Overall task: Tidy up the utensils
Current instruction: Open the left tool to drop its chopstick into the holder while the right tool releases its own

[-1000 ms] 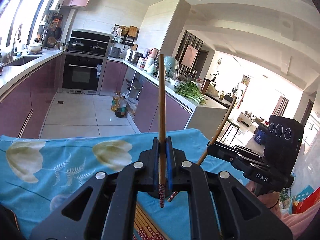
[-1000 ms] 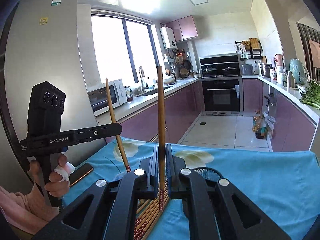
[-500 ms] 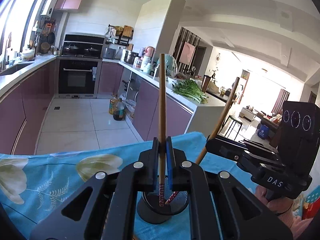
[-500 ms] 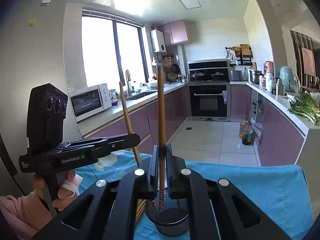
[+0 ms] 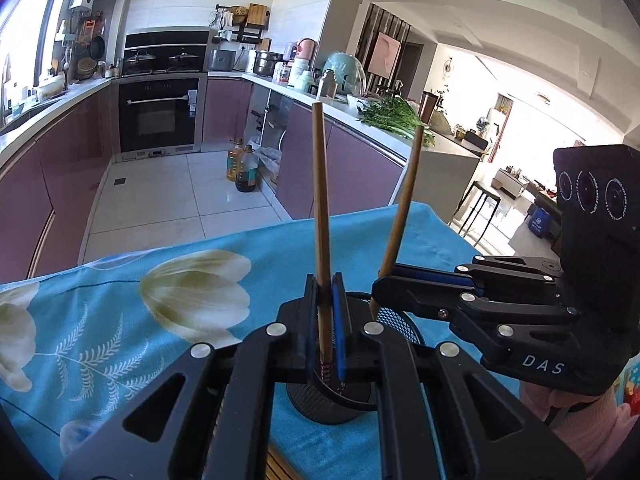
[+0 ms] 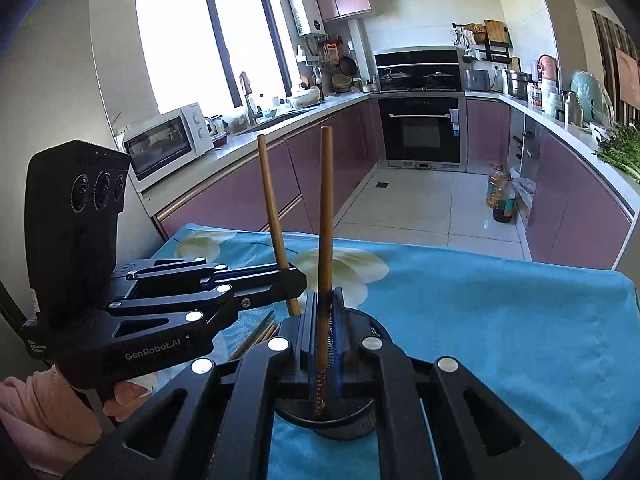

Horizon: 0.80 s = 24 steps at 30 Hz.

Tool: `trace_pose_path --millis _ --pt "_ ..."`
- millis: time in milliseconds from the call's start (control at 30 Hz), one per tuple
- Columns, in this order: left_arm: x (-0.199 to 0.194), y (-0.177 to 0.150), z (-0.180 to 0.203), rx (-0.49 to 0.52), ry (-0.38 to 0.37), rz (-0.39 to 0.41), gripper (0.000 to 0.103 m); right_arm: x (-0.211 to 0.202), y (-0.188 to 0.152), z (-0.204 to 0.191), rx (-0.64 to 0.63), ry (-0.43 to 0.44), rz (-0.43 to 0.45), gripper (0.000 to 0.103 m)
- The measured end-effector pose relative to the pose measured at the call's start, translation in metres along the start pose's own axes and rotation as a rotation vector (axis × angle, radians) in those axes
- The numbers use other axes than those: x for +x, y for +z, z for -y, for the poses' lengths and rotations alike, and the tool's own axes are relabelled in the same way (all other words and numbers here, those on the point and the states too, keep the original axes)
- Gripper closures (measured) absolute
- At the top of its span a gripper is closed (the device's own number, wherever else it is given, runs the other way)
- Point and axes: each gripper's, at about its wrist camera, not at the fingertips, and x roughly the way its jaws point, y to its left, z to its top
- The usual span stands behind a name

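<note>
The left gripper [image 5: 325,312] pinches one chopstick [image 5: 321,216], the right gripper [image 6: 325,320] another [image 6: 325,216], both over the black cup [image 5: 332,404]. Cloth edge [image 6: 624,280] at three o'clock.

Two chopsticks [image 5: 321,208] [image 5: 402,208], one mesh holder [image 5: 400,320]

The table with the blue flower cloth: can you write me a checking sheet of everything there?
Surface: blue floral tablecloth, covering the table.
Job's things: black mesh utensil holder; one chopstick in the left gripper, another chopstick in the right gripper, tips over the holder; spare chopsticks lying on the cloth.
Clutter: nothing seen.
Grippers: both shut on chopsticks.
Cables: nothing seen.
Surroundings: kitchen, oven, microwave, greens.
</note>
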Motion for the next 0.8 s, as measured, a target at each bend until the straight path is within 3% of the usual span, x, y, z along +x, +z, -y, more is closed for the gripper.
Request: trace_pose_path --millis 133,233,367,467,633,800 --pt "0.000 0.001 0.003 0.007 0.015 -0.005 0.094 0.007 -0.001 0.003 0.020 -0.008 -0.002 0.097" --pt "-0.007 0.002 0.004 0.008 0.034 0.010 0.085 0.011 0.000 0.004 0.027 -0.018 0.002 0.095" --pt "-0.023 0.001 0.000 -0.003 0.049 0.042 0.079 0.009 -0.002 0.005 0.036 -0.028 0.010 0.093" --pt "-0.042 -0.001 -0.005 -0.017 0.066 0.078 0.073 0.002 -0.004 0.005 0.040 -0.040 0.029 0.085" --pt "-0.074 -0.010 -0.019 -0.032 0.113 0.122 0.062 -0.019 -0.009 0.001 0.030 -0.033 0.075 0.079" --pt "-0.097 -0.033 -0.038 -0.048 0.155 0.113 0.058 -0.049 -0.024 -0.028 -0.045 0.052 0.122 0.055"
